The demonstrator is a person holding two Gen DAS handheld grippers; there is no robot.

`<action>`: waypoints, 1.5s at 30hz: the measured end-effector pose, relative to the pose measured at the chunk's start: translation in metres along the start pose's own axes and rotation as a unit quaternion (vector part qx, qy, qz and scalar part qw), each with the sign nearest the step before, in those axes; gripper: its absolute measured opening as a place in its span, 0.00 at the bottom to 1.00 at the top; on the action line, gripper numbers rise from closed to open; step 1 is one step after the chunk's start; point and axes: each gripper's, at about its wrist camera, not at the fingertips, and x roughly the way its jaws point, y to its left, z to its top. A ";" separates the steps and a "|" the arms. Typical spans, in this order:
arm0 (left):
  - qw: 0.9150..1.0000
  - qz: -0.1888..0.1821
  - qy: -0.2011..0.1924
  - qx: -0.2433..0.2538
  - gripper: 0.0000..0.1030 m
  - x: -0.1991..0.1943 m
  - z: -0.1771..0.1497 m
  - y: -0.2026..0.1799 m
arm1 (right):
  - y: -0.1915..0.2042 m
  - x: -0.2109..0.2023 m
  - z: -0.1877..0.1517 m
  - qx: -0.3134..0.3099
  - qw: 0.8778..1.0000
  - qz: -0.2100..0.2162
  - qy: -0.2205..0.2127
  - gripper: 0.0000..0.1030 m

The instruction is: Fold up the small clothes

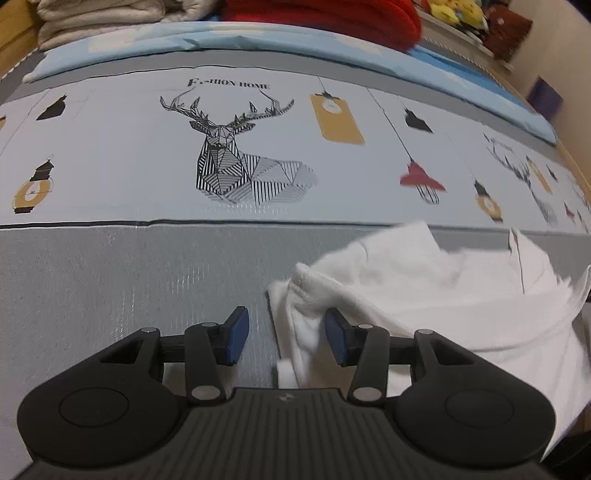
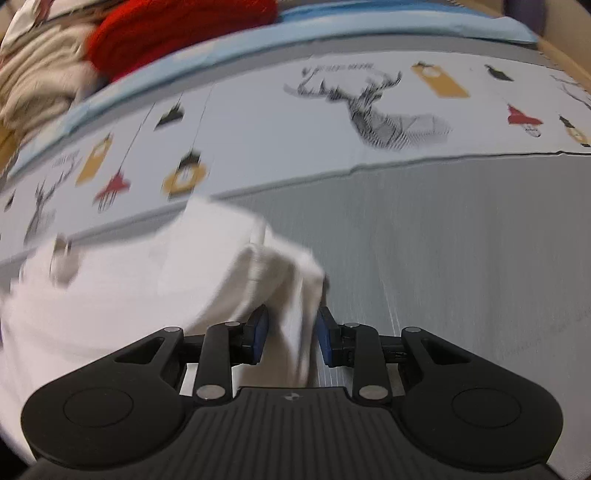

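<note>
A white garment (image 1: pixel 443 295) lies crumpled on the grey band of the mat (image 1: pixel 110 288), to the right in the left wrist view. Its thick folded left edge runs between the blue pads of my left gripper (image 1: pixel 287 336). The jaws stand apart, the left pad clear of the cloth and the right pad beside it. In the right wrist view the same garment (image 2: pixel 129 295) fills the left side. A bunched fold at its right edge hangs between the pads of my right gripper (image 2: pixel 291 334), whose jaws are parted and not pinching it.
The mat's far half has a printed deer (image 1: pixel 236 155) and lamps. Behind it lie a light blue blanket (image 1: pixel 258 40), a red knit bundle (image 1: pixel 325 14), folded beige bedding (image 1: pixel 110 18) and yellow plush toys (image 1: pixel 454 11). Bare grey mat (image 2: pixel 461 258) is right of the garment.
</note>
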 end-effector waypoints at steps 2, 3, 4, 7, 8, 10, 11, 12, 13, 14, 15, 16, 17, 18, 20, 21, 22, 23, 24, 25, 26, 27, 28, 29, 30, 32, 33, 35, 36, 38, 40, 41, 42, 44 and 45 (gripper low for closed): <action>1.000 -0.010 -0.002 -0.006 0.49 0.003 0.004 0.000 | 0.000 0.004 0.008 0.015 1.000 0.003 -0.010 0.29; 1.000 -0.012 -0.003 -0.006 0.49 0.004 0.005 0.000 | 0.002 0.007 0.011 0.018 1.000 0.007 -0.010 0.29; 1.000 -0.013 -0.004 -0.004 0.48 0.006 0.007 0.000 | 0.004 0.011 0.013 0.016 1.000 0.010 -0.009 0.29; 1.000 -0.019 -0.006 0.000 0.11 0.009 0.012 0.000 | 0.012 0.018 0.020 0.003 1.000 0.009 -0.012 0.29; 1.000 -0.019 -0.012 0.004 0.11 0.009 0.014 0.000 | 0.013 0.019 0.022 0.003 1.000 0.009 -0.014 0.28; 0.999 -0.016 -0.039 0.006 0.05 0.003 0.018 -0.001 | 0.013 0.017 0.028 0.010 0.999 0.010 -0.030 0.04; 0.998 -0.016 -0.058 0.004 0.05 -0.001 0.021 -0.001 | 0.012 0.015 0.030 0.018 0.999 0.014 -0.039 0.05; 0.997 -0.016 -0.074 0.002 0.05 -0.004 0.024 -0.002 | 0.011 0.013 0.032 0.027 0.998 0.014 -0.052 0.04; 0.996 -0.012 -0.087 0.001 0.05 -0.006 0.026 -0.003 | 0.010 0.010 0.035 0.036 0.997 0.011 -0.067 0.04; 0.995 -0.004 -0.098 0.003 0.05 -0.007 0.028 -0.005 | 0.010 0.008 0.038 0.044 0.996 0.010 -0.081 0.04; 0.995 0.006 -0.104 0.004 0.05 -0.005 0.030 -0.008 | 0.010 0.007 0.040 0.050 0.994 0.007 -0.095 0.04; 0.994 0.017 -0.106 0.004 0.05 -0.002 0.032 -0.009 | 0.011 0.006 0.042 0.053 0.993 -0.002 -0.106 0.04; 0.994 0.026 -0.103 0.004 0.05 0.001 0.033 -0.010 | 0.010 0.008 0.044 0.056 0.992 -0.013 -0.112 0.04; 0.995 0.032 -0.097 0.004 0.05 0.006 0.035 -0.010 | 0.009 0.011 0.046 0.063 0.991 -0.023 -0.112 0.04; 0.995 0.047 -0.086 0.009 0.05 0.015 0.036 -0.013 | 0.006 0.019 0.049 0.075 0.992 -0.029 -0.099 0.04; 0.995 0.054 -0.089 0.013 0.05 0.016 0.037 -0.015 | 0.007 0.024 0.049 0.074 0.992 -0.036 -0.091 0.04; 0.994 0.058 -0.097 0.011 0.05 0.014 0.039 -0.016 | 0.008 0.028 0.050 0.072 0.993 -0.041 -0.088 0.04; 0.992 0.059 -0.107 0.007 0.05 0.011 0.039 -0.015 | 0.010 0.029 0.050 0.072 0.992 -0.044 -0.091 0.04; 0.991 0.061 -0.118 0.004 0.05 0.008 0.040 -0.015 | 0.012 0.028 0.051 0.073 0.991 -0.044 -0.099 0.04; 0.990 0.066 -0.124 0.006 0.05 0.007 0.041 -0.016 | 0.014 0.026 0.052 0.074 0.990 -0.044 -0.111 0.04; 0.990 0.072 -0.124 0.009 0.05 0.008 0.041 -0.017 | 0.016 0.023 0.053 0.074 0.989 -0.045 -0.124 0.04; 0.991 0.072 -0.113 0.010 0.06 0.012 0.042 -0.017 | 0.018 0.021 0.053 0.074 0.987 -0.043 -0.134 0.04; 0.994 0.063 -0.089 0.008 0.07 0.018 0.041 -0.017 | 0.018 0.022 0.054 0.074 0.987 -0.044 -0.135 0.04; 0.997 0.050 -0.061 0.004 0.07 0.023 0.041 -0.015 | 0.019 0.025 0.054 0.073 0.988 -0.047 -0.125 0.06; 0.997 0.048 -0.054 0.002 0.08 0.023 0.039 -0.015 | 0.019 0.031 0.054 0.074 0.991 -0.051 -0.101 0.06; 0.996 0.047 -0.072 0.007 0.12 0.009 0.037 -0.013 | 0.017 0.038 0.050 0.075 0.994 -0.059 -0.062 0.06; 0.996 0.035 -0.077 0.002 0.14 0.001 0.034 -0.009 | 0.016 0.036 0.048 0.074 0.994 -0.062 -0.057 0.08; 0.998 -0.006 -0.059 -0.030 0.16 -0.009 0.026 0.003 | 0.013 0.026 0.042 0.076 0.994 -0.062 -0.053 0.13; 0.997 -0.029 -0.041 -0.051 0.16 -0.013 0.019 0.010 | 0.010 0.019 0.037 0.082 0.994 -0.056 -0.048 0.13; 0.996 -0.045 0.002 -0.079 0.16 -0.019 0.007 0.019 | 0.005 0.004 0.024 0.097 0.994 -0.039 -0.034 0.13; 0.994 -0.050 0.037 -0.085 0.18 -0.030 -0.008 0.022 | 0.001 -0.013 0.010 0.102 0.995 -0.018 -0.014 0.13; 0.994 -0.058 0.045 -0.082 0.21 -0.037 -0.017 0.022 | 0.002 -0.022 0.003 0.102 0.995 -0.012 -0.003 0.15; 0.993 -0.069 0.052 -0.078 0.29 -0.043 -0.026 0.021 | 0.002 -0.031 -0.004 0.102 0.995 -0.009 0.008 0.19; 0.991 -0.085 0.074 -0.078 0.36 -0.050 -0.045 0.019 | 0.003 -0.051 -0.022 0.091 0.996 -0.003 0.017 0.26; 0.989 -0.090 0.081 -0.079 0.36 -0.052 -0.055 0.018 | 0.005 -0.058 -0.031 0.081 0.997 -0.001 0.020 0.28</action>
